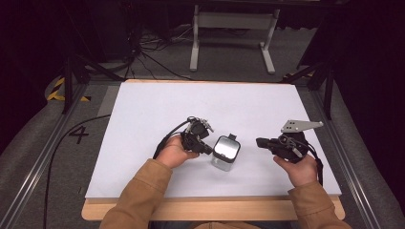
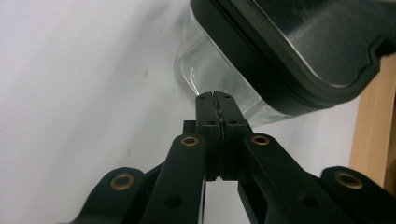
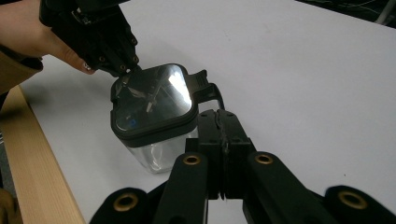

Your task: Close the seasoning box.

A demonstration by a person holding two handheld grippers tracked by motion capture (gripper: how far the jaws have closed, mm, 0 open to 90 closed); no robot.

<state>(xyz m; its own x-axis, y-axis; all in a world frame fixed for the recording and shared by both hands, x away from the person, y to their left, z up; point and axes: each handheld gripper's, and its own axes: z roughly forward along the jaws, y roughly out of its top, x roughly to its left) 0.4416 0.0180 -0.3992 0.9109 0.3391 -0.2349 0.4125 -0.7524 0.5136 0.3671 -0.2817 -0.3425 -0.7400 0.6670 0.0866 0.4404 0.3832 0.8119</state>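
Your left gripper point(image 1: 206, 149) and right gripper point(image 1: 261, 142), both closed and empty, flank the clear lidded container point(image 1: 225, 152). It looks light, rigid and slippery; grip its dark lid rim.

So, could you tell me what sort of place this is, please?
Probably a lab recording station: a white-topped table between metal rails, cables on grey carpet, dark surroundings, and a lidded clear container between handheld grippers.
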